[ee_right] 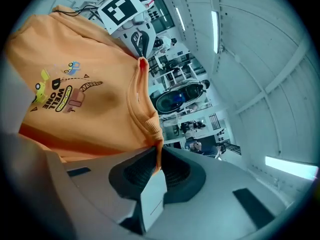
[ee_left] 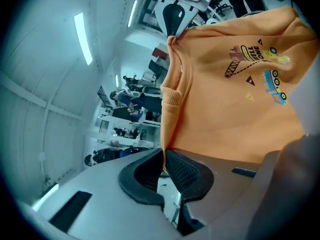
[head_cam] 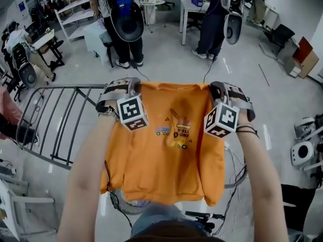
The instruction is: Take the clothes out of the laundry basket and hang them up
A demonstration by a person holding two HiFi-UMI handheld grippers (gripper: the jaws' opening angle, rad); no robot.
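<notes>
My left claw (ee_left: 164, 158) and my right claw (ee_right: 156, 156) are each clamped shut on one shoulder of an orange sweatshirt (head_cam: 166, 155), which hangs spread out between them in the air, printed front facing me, with a grey metal drying rack (head_cam: 50, 120) below at its left.

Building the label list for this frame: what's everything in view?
orange fabric sweatshirt with a vehicle print: one, orange, spread between both grippers.
grey metal-bar drying rack: one, grey, left of the sweatshirt.
white shelf unit: one, white, far left.
standing people: at least two, dark clothes, far side of the floor.
left gripper: one, grey with black pads, shut on the sweatshirt's top edge.
right gripper: one, same colours, shut on the opposite top edge.
forearms: two, bare, lower frame.
</notes>
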